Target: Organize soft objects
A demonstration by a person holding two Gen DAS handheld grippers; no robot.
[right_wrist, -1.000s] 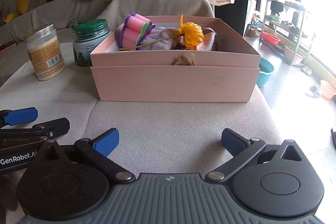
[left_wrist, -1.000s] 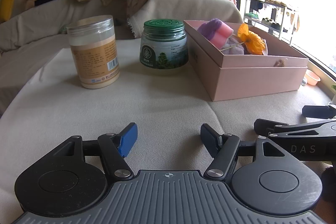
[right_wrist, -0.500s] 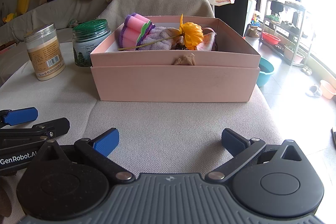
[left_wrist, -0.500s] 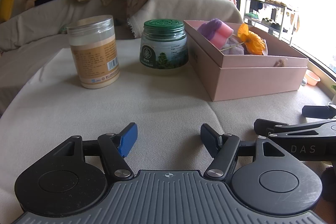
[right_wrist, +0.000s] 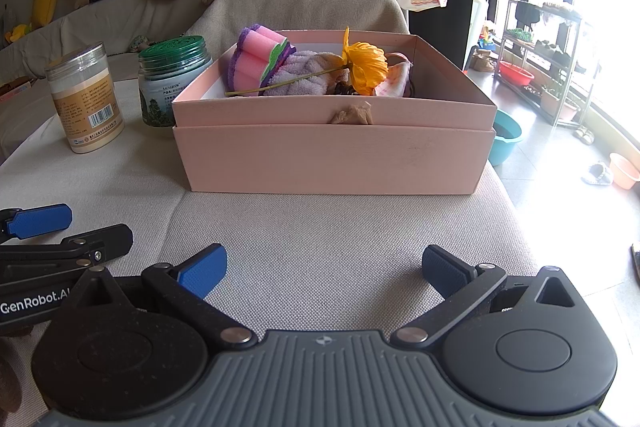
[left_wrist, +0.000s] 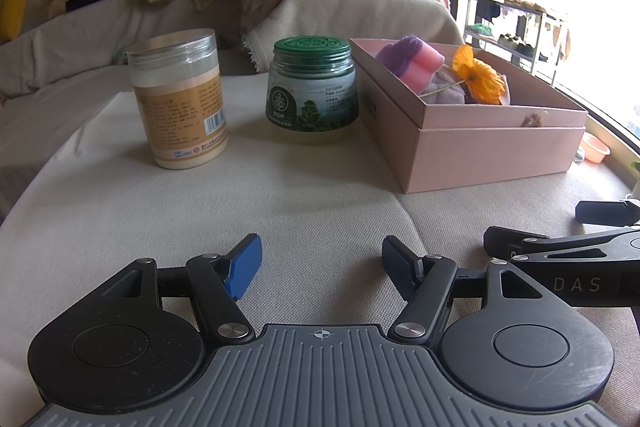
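Table (right_wrist: 340, 227): covered in beige cloth; everything else is borne on it
Pink box (right_wrist: 332, 159): set open toward the far right; the soft objects are held inside
Purple towel (right_wrist: 304, 75): bunched at the middle of the box
Sponge (right_wrist: 256, 61): pink and purple, leaned at the box's left end
Orange flower (right_wrist: 366, 67): laid across the towel
Left gripper (left_wrist: 320, 267): fingers spread, nothing held, kept low over the cloth
Right gripper (right_wrist: 324, 267): fingers spread wide, nothing held, faced toward the box
Jars: a tan-labelled jar (left_wrist: 180, 99) and a green-lidded jar (left_wrist: 312, 87) are stood left of the box
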